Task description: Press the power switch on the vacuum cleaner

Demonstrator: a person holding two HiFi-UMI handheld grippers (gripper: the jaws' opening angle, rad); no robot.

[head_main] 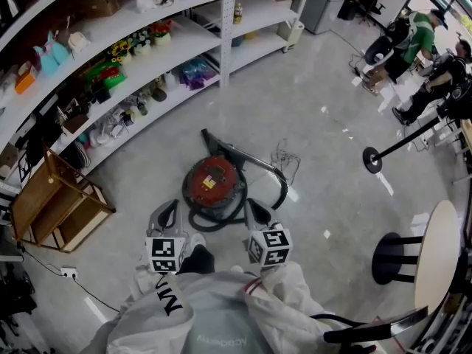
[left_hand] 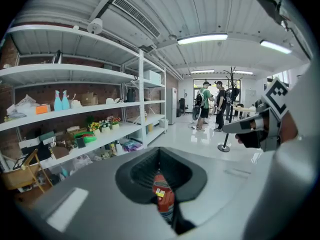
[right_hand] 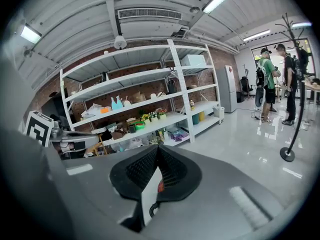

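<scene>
Both jaw pairs pressed together, empty: left gripper [head_main: 171, 206] & right gripper [head_main: 252, 205] hover near red canister vacuum cleaner [head_main: 214, 183] on floor [head_main: 310, 124]; heavy rigid shell prob. won't shift, so poke switch w/ tips.

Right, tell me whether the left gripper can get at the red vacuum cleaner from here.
Probably yes. The left gripper hangs just short of the vacuum cleaner, whose red top lies uncovered. The hose only loops round its base, and nothing else stands between them.
</scene>
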